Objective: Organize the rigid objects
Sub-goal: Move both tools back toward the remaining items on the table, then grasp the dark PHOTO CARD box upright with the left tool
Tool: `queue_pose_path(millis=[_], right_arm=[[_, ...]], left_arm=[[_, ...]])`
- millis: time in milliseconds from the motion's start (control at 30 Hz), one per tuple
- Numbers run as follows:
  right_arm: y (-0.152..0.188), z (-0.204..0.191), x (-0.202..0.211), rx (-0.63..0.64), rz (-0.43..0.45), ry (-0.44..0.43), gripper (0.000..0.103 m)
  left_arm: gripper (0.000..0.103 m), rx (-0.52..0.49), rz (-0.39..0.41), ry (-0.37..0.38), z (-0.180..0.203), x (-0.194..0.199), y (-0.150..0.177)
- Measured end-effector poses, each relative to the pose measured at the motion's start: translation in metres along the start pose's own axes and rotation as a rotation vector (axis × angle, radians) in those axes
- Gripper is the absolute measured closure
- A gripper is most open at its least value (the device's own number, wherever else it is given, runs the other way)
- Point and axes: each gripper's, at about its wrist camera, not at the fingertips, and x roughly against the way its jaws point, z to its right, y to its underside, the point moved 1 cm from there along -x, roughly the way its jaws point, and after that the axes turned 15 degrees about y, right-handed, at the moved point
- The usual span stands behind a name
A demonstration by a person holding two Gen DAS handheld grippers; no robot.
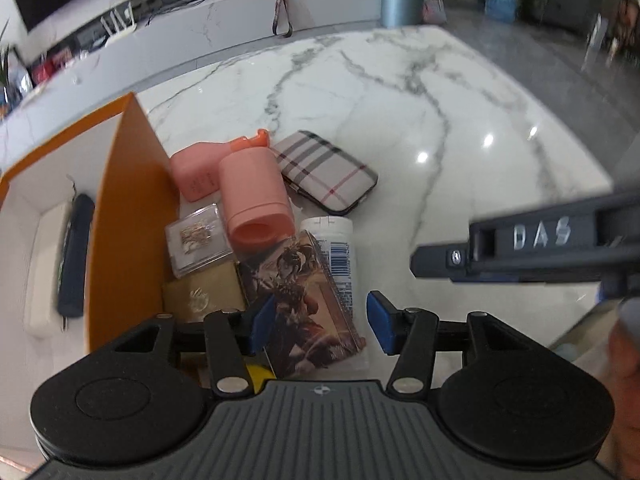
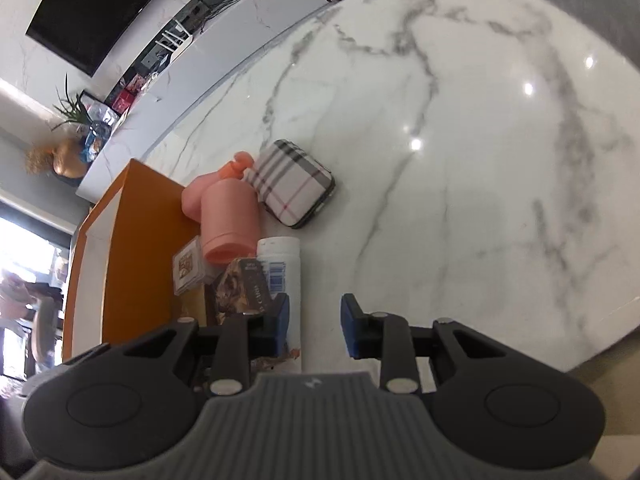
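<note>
A pile of rigid objects lies on the marble table beside an orange box (image 1: pixel 128 216). It holds a pink bottle (image 1: pixel 254 196), a pink case (image 1: pixel 192 174), a plaid case (image 1: pixel 324 170), a clear plastic case (image 1: pixel 196 242), a gold box (image 1: pixel 204 292), an illustrated card box (image 1: pixel 304 300) and a white bottle (image 1: pixel 336 252). My left gripper (image 1: pixel 320 322) is open, its jaws either side of the card box. My right gripper (image 2: pixel 314 326) is open and empty, just right of the white bottle (image 2: pixel 282 276). The right gripper's body also shows in the left wrist view (image 1: pixel 520 248).
The orange box (image 2: pixel 132 264) has a white inside with a dark blue pouch (image 1: pixel 74 256) in it. The marble table (image 1: pixel 400 100) stretches far and right. A white counter (image 1: pixel 240 16) with clutter runs behind it.
</note>
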Motion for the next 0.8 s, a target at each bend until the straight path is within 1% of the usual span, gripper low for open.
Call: queue_pose_path(millis=[67,167,267,300,400,433,467,500,567,667,733,767,800], right_arm=[[-0.003,0.002,-0.005,-0.006,-0.003,-0.026,0.073],[-0.005,0.003,-0.015,-0.012,-0.027,-0.040,0.072],[-0.008,0.003,-0.024,-0.012,-0.046,-0.053,0.070],[-0.008,0.003,-0.027,-0.010,-0.050,-0.057,0.068],[-0.010,0.004,-0.033,-0.014,-0.067,-0.068,0.068],[-0.010,0.004,-0.035,-0.014,-0.070,-0.072,0.067],[-0.010,0.004,-0.036,-0.013,-0.072,-0.077,0.067],[-0.010,0.003,-0.036,-0.011,-0.072,-0.079,0.068],[-0.010,0.003,-0.036,-0.008,-0.070,-0.083,0.068],[-0.011,0.002,-0.036,0.000,-0.065,-0.085,0.068],[-0.010,-0.002,-0.036,0.021,-0.066,-0.088,0.070],[-0.009,-0.005,-0.037,0.035,-0.063,-0.088,0.072],[-0.008,-0.007,-0.037,0.048,-0.063,-0.090,0.080]], left_arm=[[0.041,-0.038,-0.014,-0.050,0.007,-0.008,0.002],[0.041,-0.082,-0.054,-0.099,0.016,-0.021,0.004],[0.035,-0.115,-0.072,-0.153,0.019,-0.028,0.009],[0.035,-0.120,-0.074,-0.158,0.020,-0.029,0.010],[0.045,-0.135,-0.078,-0.150,0.021,-0.027,0.011],[0.051,-0.130,-0.079,-0.147,0.020,-0.026,0.010],[0.056,-0.114,-0.072,-0.132,0.017,-0.023,0.010],[0.059,-0.098,-0.064,-0.112,0.015,-0.019,0.009],[0.069,-0.076,-0.052,-0.087,0.014,-0.011,0.006],[0.074,-0.054,-0.032,-0.076,0.012,0.001,0.003],[0.076,-0.014,-0.021,-0.050,0.004,0.008,0.003],[0.077,0.004,-0.019,-0.039,0.000,0.010,0.003],[0.077,0.023,-0.026,-0.037,-0.004,0.011,0.003]])
